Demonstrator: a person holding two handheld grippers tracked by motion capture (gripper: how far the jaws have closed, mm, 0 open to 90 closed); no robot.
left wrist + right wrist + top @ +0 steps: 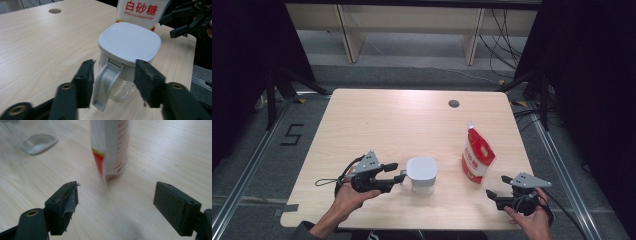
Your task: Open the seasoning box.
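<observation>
From the high view, a clear jar [421, 176] with a white lid stands near the front edge of the table [377, 117], about midway along it. The left gripper [398, 173] lies level at the jar's left side, jaws pointing at its handle, probably lined up to take the jar by that handle. A red-and-white sugar bag [476, 157] stands upright to the jar's right, apart from it, and the right gripper [495, 189] waits by the front right corner, aimed at the bag's base. A dark round hole [454, 104] sits near the far edge, well out of the way.

In the left gripper view, the grey handle [106, 84] hangs between the two jaws, which straddle it without pressing: released, nothing held. The lid [129, 42] is seated flat; the bag [141, 11] stands just behind the jar.

In the right gripper view, the jaws gape wide with bare table between them. The bag [112, 150] stands ahead, untouched, with the jar's base [37, 141] off to the upper left.
</observation>
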